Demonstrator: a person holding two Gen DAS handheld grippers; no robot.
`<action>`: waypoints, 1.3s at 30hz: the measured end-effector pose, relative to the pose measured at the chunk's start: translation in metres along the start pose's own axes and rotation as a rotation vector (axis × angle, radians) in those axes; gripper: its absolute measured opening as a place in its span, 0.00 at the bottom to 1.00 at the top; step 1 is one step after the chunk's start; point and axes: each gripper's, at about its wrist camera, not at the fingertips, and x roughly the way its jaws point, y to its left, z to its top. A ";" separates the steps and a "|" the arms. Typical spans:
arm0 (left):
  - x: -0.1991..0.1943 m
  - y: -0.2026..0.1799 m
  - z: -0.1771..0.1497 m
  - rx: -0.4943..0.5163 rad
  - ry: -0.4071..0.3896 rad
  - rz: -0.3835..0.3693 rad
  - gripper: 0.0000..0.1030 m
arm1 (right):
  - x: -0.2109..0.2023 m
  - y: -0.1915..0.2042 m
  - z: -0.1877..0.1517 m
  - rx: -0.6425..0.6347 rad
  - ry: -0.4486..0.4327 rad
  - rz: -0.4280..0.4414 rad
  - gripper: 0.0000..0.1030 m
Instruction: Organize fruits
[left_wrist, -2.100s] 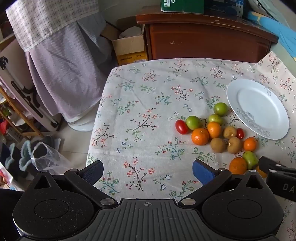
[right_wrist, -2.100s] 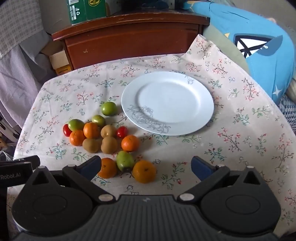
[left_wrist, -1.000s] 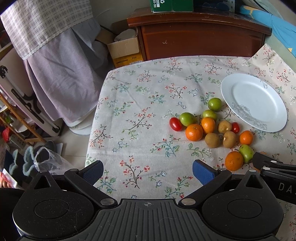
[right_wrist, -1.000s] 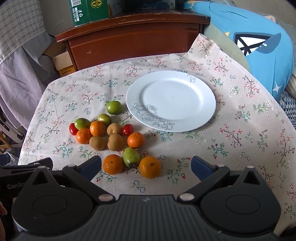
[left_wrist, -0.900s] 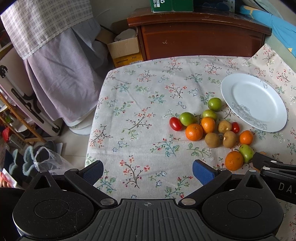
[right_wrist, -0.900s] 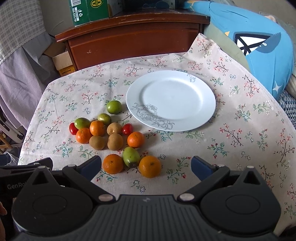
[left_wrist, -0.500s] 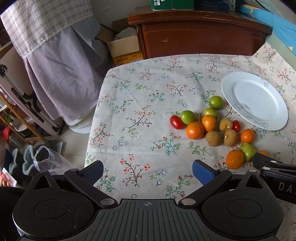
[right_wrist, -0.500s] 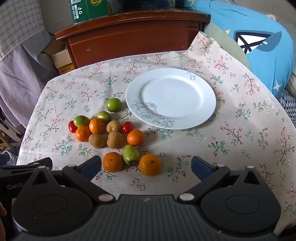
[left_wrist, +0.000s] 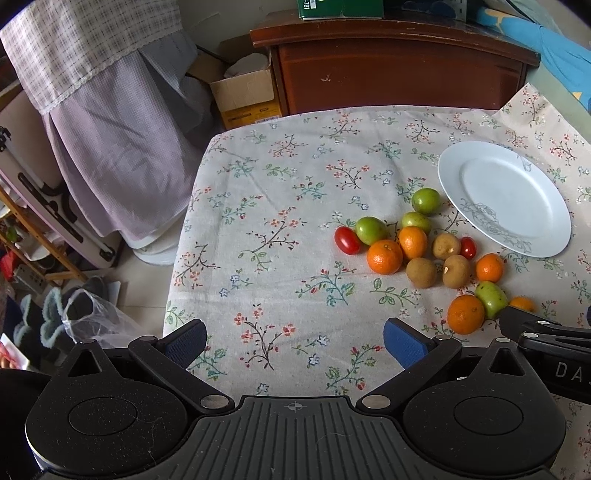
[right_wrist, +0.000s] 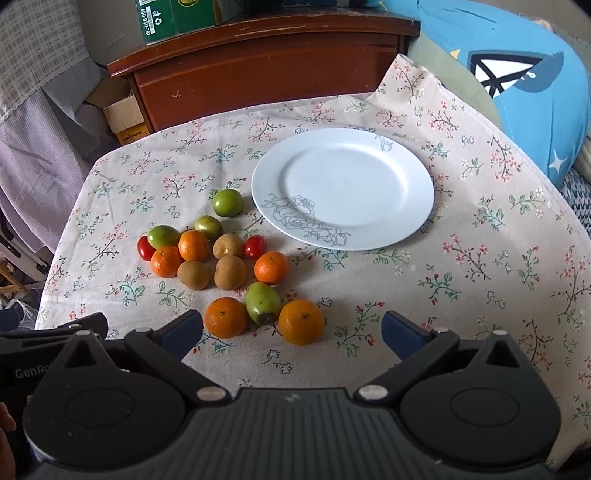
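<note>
A cluster of small fruits lies on the floral tablecloth (right_wrist: 461, 258): several oranges (right_wrist: 301, 321) (left_wrist: 384, 256), green fruits (right_wrist: 262, 302) (left_wrist: 371, 230), three brown kiwis (right_wrist: 230, 272) (left_wrist: 421, 272) and two red cherry tomatoes (right_wrist: 255, 246) (left_wrist: 347, 240). A white plate (right_wrist: 343, 188) (left_wrist: 506, 199) with a grey flower print sits bare, right of the cluster. My right gripper (right_wrist: 291, 330) is open, hovering just before the two nearest oranges. My left gripper (left_wrist: 293, 336) is open over bare cloth, left of the fruits.
A dark wooden cabinet (right_wrist: 266, 70) with green boxes (right_wrist: 177, 14) stands behind the table. A cardboard box (left_wrist: 243, 96) and draped checked fabric (left_wrist: 96, 74) are at the left. A blue cushion (right_wrist: 524, 85) lies right. The table's left edge (left_wrist: 184, 236) drops to a cluttered floor.
Both grippers have shifted slightly; the right one has drawn nearer to the front oranges and green fruit. Fruits and plate have not moved. Both stay open.
</note>
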 end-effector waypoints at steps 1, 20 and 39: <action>0.000 0.000 0.000 0.004 -0.002 -0.007 1.00 | 0.000 -0.001 0.000 -0.002 0.003 0.005 0.99; 0.002 -0.017 -0.018 0.076 -0.033 -0.164 1.00 | -0.006 -0.071 0.001 0.190 0.024 -0.021 0.99; 0.017 -0.053 -0.011 0.329 -0.096 -0.330 0.94 | -0.001 -0.072 -0.001 0.128 0.024 0.077 0.75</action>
